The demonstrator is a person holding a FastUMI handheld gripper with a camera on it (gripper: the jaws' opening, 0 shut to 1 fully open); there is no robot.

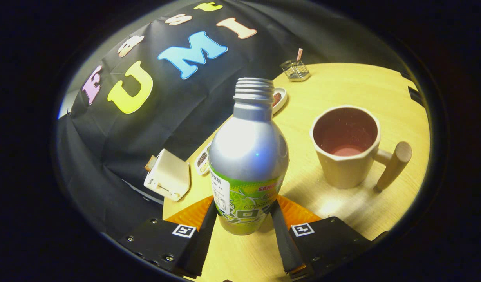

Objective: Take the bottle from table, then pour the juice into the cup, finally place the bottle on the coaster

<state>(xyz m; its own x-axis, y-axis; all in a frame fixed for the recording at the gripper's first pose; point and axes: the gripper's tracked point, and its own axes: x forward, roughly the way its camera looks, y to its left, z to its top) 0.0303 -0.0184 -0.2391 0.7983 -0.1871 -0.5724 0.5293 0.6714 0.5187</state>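
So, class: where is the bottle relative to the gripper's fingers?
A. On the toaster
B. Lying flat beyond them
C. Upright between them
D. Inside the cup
C: the bottle stands upright, cap off, with the gripper fingers pressing its lower body on either side.

Gripper [243, 213]: one unit in view, seen from behind along its two fingers. Both fingers [206, 229] extend forward and converge toward each other. Their inner faces lie against opposite sides of the lower body of the bottle [247, 156], one finger per side, with no gap visible at either contact. Grip is closed on the bottle. Each finger's base block carries a square marker tag. The whole view is tilted, so the gripper is rolled to one side.
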